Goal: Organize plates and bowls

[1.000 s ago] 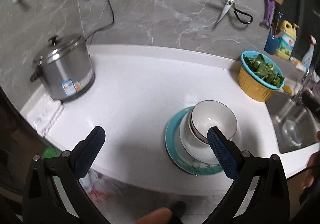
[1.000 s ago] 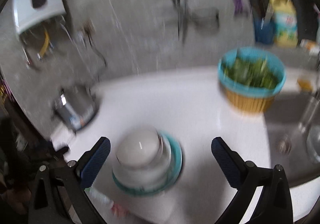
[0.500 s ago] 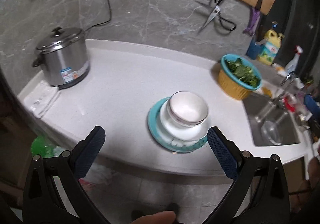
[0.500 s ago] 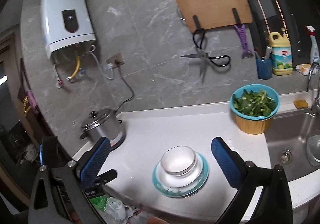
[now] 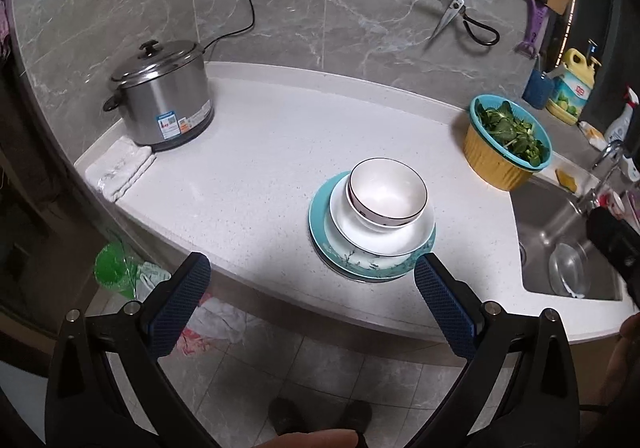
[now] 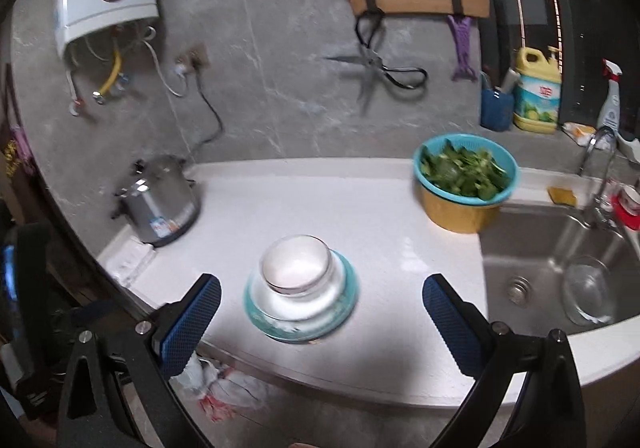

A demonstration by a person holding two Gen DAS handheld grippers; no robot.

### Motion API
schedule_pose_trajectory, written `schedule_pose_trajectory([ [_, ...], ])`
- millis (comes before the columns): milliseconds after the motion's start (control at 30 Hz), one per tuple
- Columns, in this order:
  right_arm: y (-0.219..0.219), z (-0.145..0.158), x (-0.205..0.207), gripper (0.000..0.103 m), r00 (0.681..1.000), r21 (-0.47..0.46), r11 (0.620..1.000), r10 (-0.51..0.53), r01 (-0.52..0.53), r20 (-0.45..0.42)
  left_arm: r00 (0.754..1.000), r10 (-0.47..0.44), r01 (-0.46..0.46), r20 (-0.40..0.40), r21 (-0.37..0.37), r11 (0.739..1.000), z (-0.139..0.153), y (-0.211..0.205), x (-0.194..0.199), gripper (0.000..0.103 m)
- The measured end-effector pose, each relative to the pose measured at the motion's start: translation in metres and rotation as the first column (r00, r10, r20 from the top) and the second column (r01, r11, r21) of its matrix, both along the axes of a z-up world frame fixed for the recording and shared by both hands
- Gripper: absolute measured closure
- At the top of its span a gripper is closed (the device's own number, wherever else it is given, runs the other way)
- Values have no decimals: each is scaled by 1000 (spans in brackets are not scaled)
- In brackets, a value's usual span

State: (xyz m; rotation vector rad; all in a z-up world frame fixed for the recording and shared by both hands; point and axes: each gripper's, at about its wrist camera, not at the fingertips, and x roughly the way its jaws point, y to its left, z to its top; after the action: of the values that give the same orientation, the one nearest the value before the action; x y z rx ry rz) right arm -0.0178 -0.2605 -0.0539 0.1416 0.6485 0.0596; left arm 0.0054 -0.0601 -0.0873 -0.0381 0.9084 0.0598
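At the far left of the white counter [image 5: 260, 168] stood a steel rice cooker [image 5: 162, 98], lid on, with a folded white cloth [image 5: 122, 168] just beside it at the counter's end. Further right, near the front edge, sat the stack: a teal plate [image 5: 320, 232] at the bottom, a white plate [image 5: 400, 242] on it, and a white bowl with a dark rim [image 5: 386, 196] resting on top — upright and empty. Beyond it toward the sink [image 5: 560, 232] was a yellow basin holding a teal colander of greens [image 5: 506, 144]. The left gripper [image 5: 308, 300] hung out past the counter edge, above the floor, its blue pads spread wide and closed on nothing. The right gripper [image 6: 322, 312] was likewise wide apart and empty, the stack showing between its fingers — though that view was blurred, so the bowl [image 6: 296, 264] there looked almost glassy. A clear bowl [image 6: 586, 290] lay in the sink.
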Motion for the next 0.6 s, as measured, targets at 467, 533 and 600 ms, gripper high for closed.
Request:
schedule_pose_trajectory([
  [467,-2,-17,8,0,993,-124,992,-44,30,-113,1000,22,-22,-14,5,1000,2,-7,-1,0],
  [533,-5,-18,9,0,992,-118,992,-49,35,-118,999,28,-28,-16,5,1000,1,-6,-1,0],
  [600,-7,-19,11,0,990,-115,992,-55,40,-127,999,27,-27,-17,4,1000,2,-5,0,0],
])
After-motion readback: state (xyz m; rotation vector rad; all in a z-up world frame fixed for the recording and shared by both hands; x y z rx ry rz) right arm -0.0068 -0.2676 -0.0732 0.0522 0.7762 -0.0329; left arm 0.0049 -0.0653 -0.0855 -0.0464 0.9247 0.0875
